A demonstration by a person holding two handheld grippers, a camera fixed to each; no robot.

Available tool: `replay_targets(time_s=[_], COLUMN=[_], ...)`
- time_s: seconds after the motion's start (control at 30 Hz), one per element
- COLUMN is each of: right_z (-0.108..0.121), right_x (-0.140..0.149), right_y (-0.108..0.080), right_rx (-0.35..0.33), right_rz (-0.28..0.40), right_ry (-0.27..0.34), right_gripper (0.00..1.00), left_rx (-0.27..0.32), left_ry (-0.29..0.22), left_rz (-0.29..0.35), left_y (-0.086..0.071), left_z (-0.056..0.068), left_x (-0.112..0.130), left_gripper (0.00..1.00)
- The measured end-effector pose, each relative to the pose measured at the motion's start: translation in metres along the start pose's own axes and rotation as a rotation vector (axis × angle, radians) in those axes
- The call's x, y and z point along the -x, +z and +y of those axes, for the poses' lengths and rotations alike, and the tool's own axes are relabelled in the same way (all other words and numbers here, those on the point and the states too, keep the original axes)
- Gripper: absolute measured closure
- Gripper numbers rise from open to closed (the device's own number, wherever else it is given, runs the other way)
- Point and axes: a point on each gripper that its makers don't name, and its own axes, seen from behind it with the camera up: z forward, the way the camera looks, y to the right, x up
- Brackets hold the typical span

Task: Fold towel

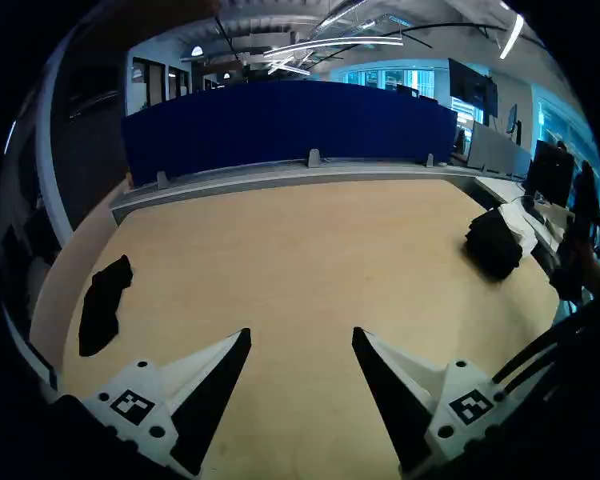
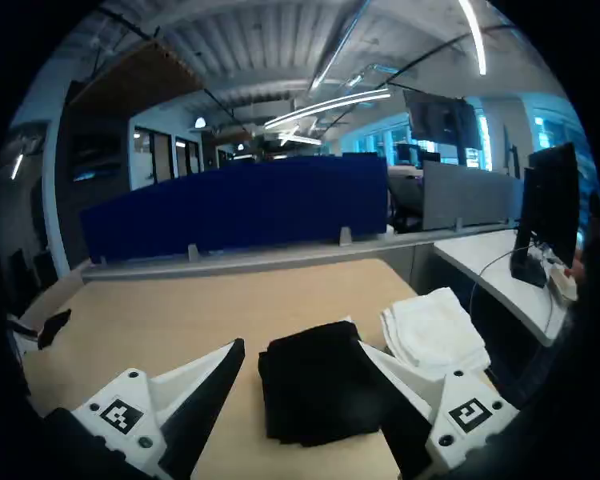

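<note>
In the left gripper view, my left gripper [image 1: 300, 332] is open above the bare wooden table [image 1: 316, 240], with nothing between its fingers. A crumpled black towel [image 1: 102, 306] lies near the table's left edge. A folded black towel stack [image 1: 492, 244] rests at the far right. In the right gripper view, my right gripper [image 2: 300, 346] is open, and the folded black towel stack [image 2: 320, 392] lies on the table between its fingers, covering part of the right finger. The crumpled black towel [image 2: 52, 326] is far off to the left.
Folded white towels [image 2: 432, 332] are stacked right of the black stack, near the table's right edge, and appear as white towels [image 1: 522, 226] in the left gripper view. A blue partition [image 1: 288, 124] runs along the back. A neighbouring desk holds a monitor [image 2: 550, 212].
</note>
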Motion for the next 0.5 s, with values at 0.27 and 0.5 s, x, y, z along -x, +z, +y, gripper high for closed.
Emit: replay_targets(time_s=[0.27,0.5], right_z=[0.002,-0.008], right_x=[-0.019,-0.043], right_y=[-0.01,-0.012], right_rx=[0.032,0.05], right_rz=[0.084,0.157], right_ry=[0.037,0.001], right_gripper=[0.0,0.0], left_rx=[0.004,-0.006], left_ry=[-0.022,-0.025], left_rz=[0.04,0.087], left_y=[-0.004,-0.004], left_z=[-0.002,-0.007], left_x=[-0.01,-0.023], left_gripper=[0.06,0.06])
